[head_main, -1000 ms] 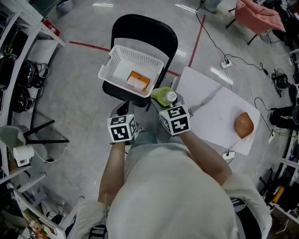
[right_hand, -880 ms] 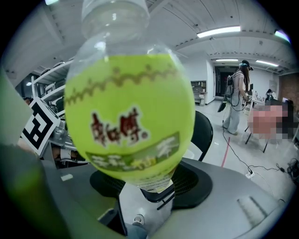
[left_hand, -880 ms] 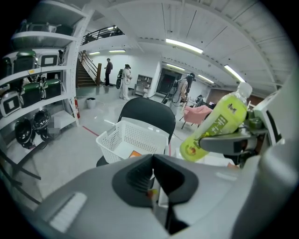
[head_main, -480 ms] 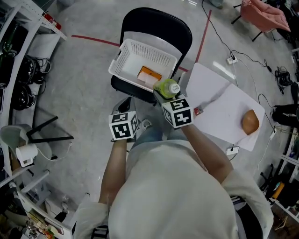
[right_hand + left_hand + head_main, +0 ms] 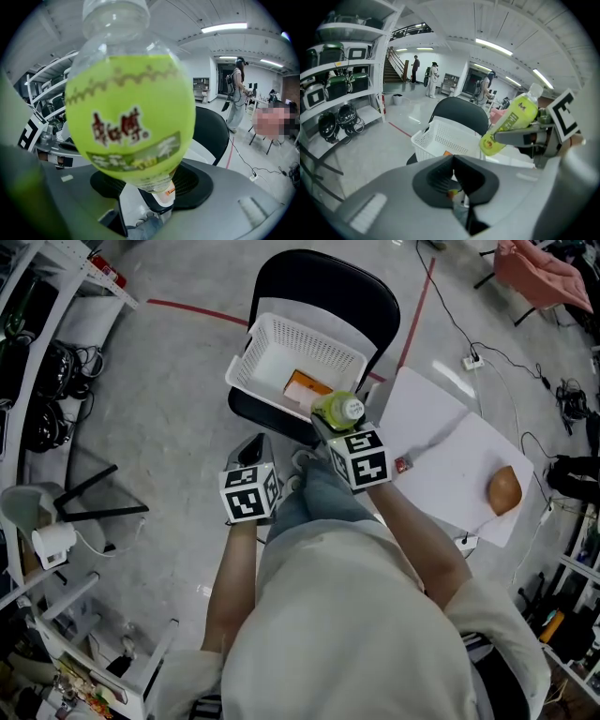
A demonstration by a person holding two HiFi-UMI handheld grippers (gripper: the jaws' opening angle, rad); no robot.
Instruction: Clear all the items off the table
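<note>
so the right gripper (image 5: pixel 330 425), clamped on the green bottle (image 5: pixel 339 411), is way closer to the white basket (image 5: pixel 291 334) than a second ago, basically at its near rim, so I'd guess the drop comes next. the left gripper (image 5: pixel 253 448) is closed, empty. the brown round thing (image 5: pixel 504 489) waits on the table (image 5: pixel 441 460)

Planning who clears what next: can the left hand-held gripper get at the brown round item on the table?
Probably not easily: the left hand-held gripper is empty, but the brown round item lies at the table's far right end, beyond the right arm.
</note>
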